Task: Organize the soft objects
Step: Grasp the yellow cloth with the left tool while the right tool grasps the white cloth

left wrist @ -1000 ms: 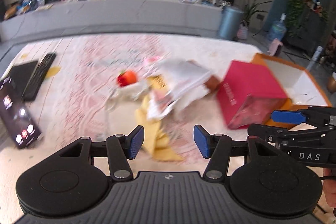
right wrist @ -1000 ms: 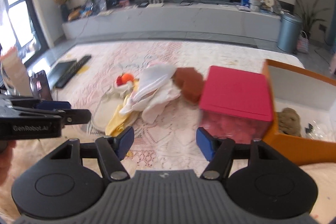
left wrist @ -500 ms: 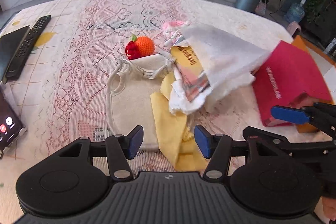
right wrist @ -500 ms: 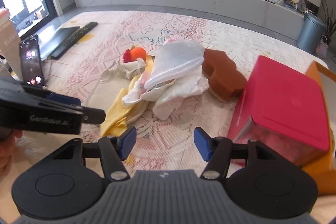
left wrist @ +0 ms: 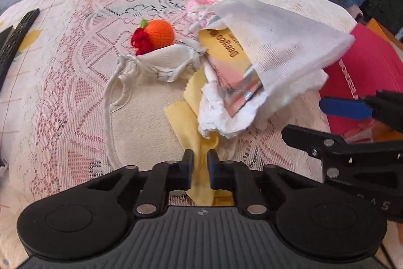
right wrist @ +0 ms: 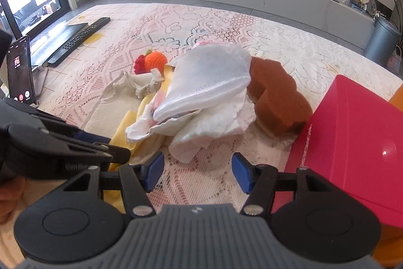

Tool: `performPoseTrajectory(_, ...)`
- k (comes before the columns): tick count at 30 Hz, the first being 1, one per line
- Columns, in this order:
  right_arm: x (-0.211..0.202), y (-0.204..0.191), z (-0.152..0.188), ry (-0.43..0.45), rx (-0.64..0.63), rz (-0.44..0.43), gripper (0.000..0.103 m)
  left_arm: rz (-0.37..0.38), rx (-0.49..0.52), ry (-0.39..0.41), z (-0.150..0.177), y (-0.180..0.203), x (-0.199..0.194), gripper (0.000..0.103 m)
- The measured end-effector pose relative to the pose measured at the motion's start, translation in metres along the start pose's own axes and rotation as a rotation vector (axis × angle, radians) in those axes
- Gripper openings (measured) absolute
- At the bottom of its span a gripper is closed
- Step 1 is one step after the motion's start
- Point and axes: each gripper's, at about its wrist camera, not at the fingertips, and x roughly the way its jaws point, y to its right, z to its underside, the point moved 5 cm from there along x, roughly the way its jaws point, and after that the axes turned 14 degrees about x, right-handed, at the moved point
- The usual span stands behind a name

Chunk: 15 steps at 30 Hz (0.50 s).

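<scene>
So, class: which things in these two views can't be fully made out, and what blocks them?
- Yellow cloth: left wrist view, far end buried under the white mesh bag.
- Brown sponge: right wrist view, left edge under that bag.
- Red box: cut by the frame edge.
- Phone screen: too small.

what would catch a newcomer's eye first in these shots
Probably the bright orange crochet fruit with its red berry, sitting on the lace tablecloth at the far edge of the heap of cloths. Next, the left gripper pinching the yellow cloth at the heap's near end, and the big pink box at the right.
</scene>
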Motion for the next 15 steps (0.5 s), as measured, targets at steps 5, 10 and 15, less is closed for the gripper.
performPoseTrajectory(5, -0.013, -0.002, -0.003, 0.025, -0.013, -0.001, 0.060, 0.013, -0.063, 0.039, 0.001, -0.009, -0.012, 0.002)
performPoseTrajectory(10, -0.032, -0.003, -0.010, 0.057, -0.009, -0.010, 0.063, 0.017, -0.127, 0.160, -0.003, -0.017, -0.057, 0.002)
performPoseTrajectory(15, -0.036, -0.006, -0.026, 0.092, -0.017, 0.001, 0.069, -0.014, -0.153, 0.273, -0.014, -0.029, -0.099, 0.002)
